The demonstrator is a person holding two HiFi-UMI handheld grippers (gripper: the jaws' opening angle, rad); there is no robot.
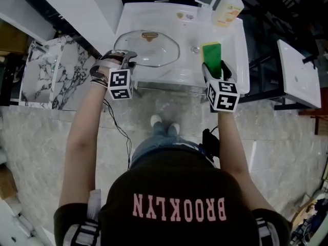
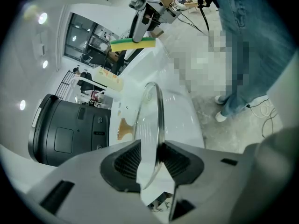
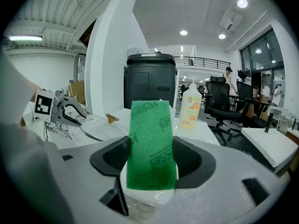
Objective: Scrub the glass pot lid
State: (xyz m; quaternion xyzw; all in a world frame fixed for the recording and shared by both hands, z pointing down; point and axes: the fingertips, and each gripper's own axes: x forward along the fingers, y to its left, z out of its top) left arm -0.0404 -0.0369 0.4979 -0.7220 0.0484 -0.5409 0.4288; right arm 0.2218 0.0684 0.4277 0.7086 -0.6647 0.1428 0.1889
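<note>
- While clamped narrow on the near-left rim of the clear, round glass pot lid (image 2: 149, 125), with the ribbed pads (image 2: 128, 160) of the left gripper (image 2: 152, 161) touching the glass from both sides, holding that lid edge-on along the jaws.
- Pinched in the right gripper (image 3: 152, 160): a flat green scouring sponge with a yellow back (image 3: 152, 143), upright, long axis running out along the jaws, pads pressed on its two sides.
- Lid low over the left half of the white ceramic sink (image 1: 230, 50), dome up, brown knob (image 1: 150, 35) toward the far side; resting or just lifted, impossible to tell.
- Sponge to the right of the lid and well apart from it, over the sink's right half; no scrubbing contact yet.
- Probably next: a leftward carry by the right gripper, green face tipped down onto the dome, with the left gripper serving only as anchor.
- Farther out, at the sink's far right corner: a pale soap bottle with an orange label (image 1: 228, 9).
</note>
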